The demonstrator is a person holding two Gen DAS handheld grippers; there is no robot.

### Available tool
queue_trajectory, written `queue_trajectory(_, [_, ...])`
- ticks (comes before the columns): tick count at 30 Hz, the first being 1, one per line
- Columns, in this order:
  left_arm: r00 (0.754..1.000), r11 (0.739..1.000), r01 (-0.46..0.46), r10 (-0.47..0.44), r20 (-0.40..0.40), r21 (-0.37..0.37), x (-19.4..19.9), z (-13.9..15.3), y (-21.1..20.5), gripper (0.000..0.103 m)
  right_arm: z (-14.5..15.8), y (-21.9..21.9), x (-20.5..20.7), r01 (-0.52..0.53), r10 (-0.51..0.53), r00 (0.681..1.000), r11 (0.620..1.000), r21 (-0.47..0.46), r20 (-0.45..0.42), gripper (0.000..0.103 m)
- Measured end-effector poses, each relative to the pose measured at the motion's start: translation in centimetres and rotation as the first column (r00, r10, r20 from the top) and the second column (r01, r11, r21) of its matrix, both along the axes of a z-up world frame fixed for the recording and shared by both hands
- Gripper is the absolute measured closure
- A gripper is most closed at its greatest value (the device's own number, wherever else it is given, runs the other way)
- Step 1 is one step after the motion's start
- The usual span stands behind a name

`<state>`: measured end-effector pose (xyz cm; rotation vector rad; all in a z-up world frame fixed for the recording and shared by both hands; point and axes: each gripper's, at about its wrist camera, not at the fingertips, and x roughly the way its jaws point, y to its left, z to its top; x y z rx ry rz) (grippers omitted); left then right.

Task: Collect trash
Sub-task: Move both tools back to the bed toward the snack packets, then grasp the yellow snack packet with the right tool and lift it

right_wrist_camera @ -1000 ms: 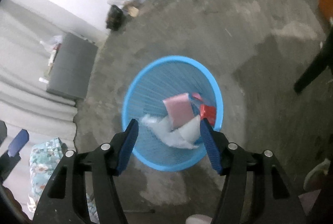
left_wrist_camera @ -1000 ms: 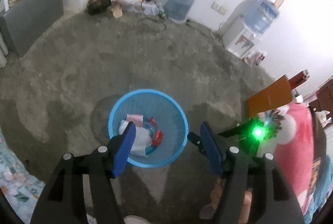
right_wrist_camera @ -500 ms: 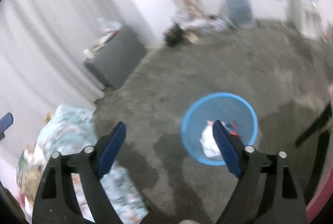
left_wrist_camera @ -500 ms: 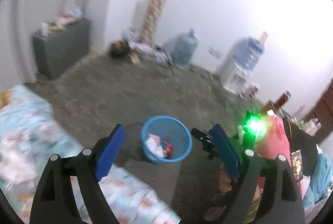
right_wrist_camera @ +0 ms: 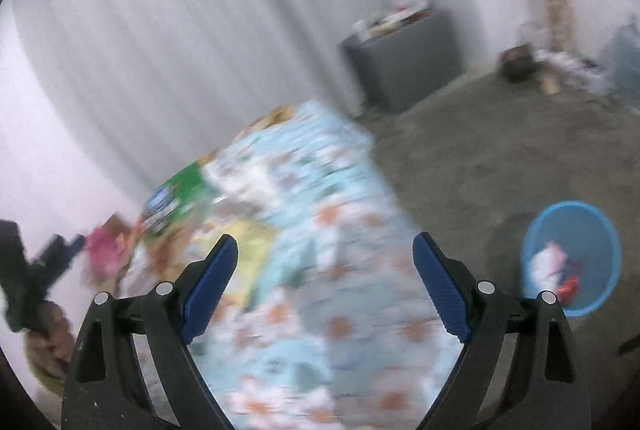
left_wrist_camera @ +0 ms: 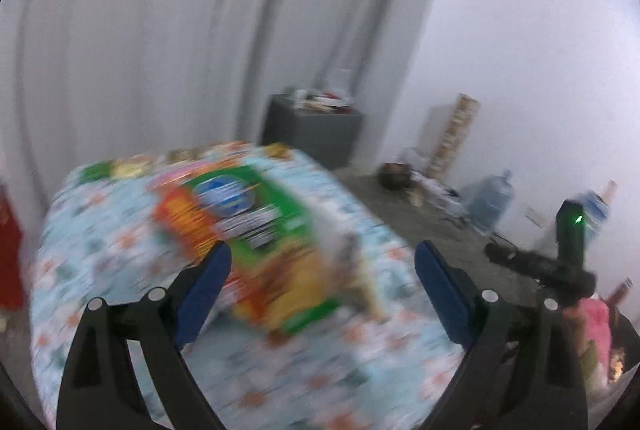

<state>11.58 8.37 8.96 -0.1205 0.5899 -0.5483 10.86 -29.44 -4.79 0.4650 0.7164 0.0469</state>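
- Two black grippers with blue pads, left (left_wrist_camera: 320, 290) and right (right_wrist_camera: 324, 284), hang spread wide and empty above a table draped in a pale blue floral cloth (left_wrist_camera: 132, 242).
- Flat on the cloth, just beyond the left gripper, lies a green, orange and yellow printed snack wrapper (left_wrist_camera: 260, 250), blurred by motion.
- Judged light, thin and slick, the wrapper should crumple easily; a pinch on its raised near edge looks safest.
- Far right on the grey concrete floor (right_wrist_camera: 500, 134) stands the round blue plastic mesh bin (right_wrist_camera: 600, 222), partly filled.
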Motion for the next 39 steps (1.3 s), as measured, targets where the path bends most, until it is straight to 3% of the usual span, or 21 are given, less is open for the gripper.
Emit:
queue_trajectory(4, [0.997, 0.998, -0.06, 0.059, -0.044, -0.017, -0.4, -3.2, 3.1, 0.012, -0.6, 3.9, 2.5, -0.063, 0.063, 0.997, 0.998, -0.017, -0.035, 0.021])
queue_trajectory(10, [0.994, 0.996, -0.039, 0.03, -0.104, -0.082, 0.7, -6.3, 2.4, 0.013, -0.9, 10.2, 3.8, -0.176, 0.171, 0.984, 0.964, -0.198, -0.043, 0.032])
queue_trajectory(16, [0.985, 0.983, 0.078, -0.101, -0.138, -0.165, 2.3, -7.1, -0.4, 0.033, -2.4, 14.5, 4.2, -0.277, 0.266, 0.96, 0.882, -0.381, -0.083, 0.037])
queue_trajectory(21, [0.969, 0.973, 0.111, -0.151, -0.196, -0.203, 4.0, -7.6, -2.2, 0.056, -4.0, 16.4, 4.6, -0.309, 0.29, 0.95, 0.833, -0.458, -0.114, 0.047])
queue_trajectory(24, [0.956, 0.972, 0.111, -0.161, -0.245, -0.207, 5.2, -8.2, -3.2, 0.064, -5.0, 16.5, 5.1, -0.313, 0.285, 0.95, 0.835, -0.453, -0.131, 0.059])
queue_trajectory(28, [0.945, 0.972, 0.117, -0.172, -0.278, -0.204, 5.8, -8.7, -4.3, 0.067, -5.6, 15.5, 5.4, -0.304, 0.268, 0.952, 0.863, -0.403, -0.146, 0.079])
queue_trajectory(39, [0.927, 0.97, 0.124, -0.187, -0.325, -0.207, 6.4, -8.9, -6.7, 0.067, -5.3, 12.2, 4.4, -0.267, 0.252, 0.963, 0.939, -0.215, -0.094, 0.084])
